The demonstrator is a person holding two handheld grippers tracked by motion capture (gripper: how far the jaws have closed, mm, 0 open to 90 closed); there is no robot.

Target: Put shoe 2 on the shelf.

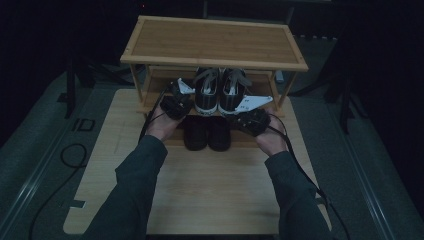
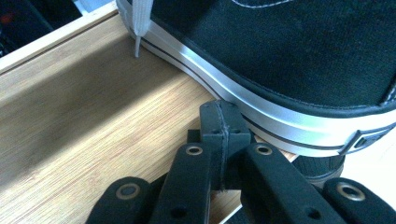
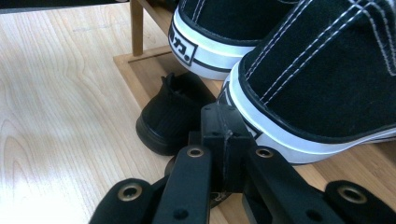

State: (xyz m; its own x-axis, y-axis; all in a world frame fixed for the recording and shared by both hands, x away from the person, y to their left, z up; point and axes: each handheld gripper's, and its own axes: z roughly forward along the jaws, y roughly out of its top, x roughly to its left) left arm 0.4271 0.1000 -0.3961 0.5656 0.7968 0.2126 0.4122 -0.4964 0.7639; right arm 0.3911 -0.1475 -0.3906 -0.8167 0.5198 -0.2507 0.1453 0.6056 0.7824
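Both tongs closed, beside sneakers (image 1: 220, 90)

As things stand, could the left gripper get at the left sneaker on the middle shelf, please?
Probably yes: the left gripper, shut, sits right beside the left sneaker on the shelf, nothing between them; it would need to open first.

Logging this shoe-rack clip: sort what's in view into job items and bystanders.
In the job:
- left sneaker
- right sneaker
- rack
- left claw, shut
- right claw, shut

Lying about:
- black shoes on the bottom shelf
- floor cable
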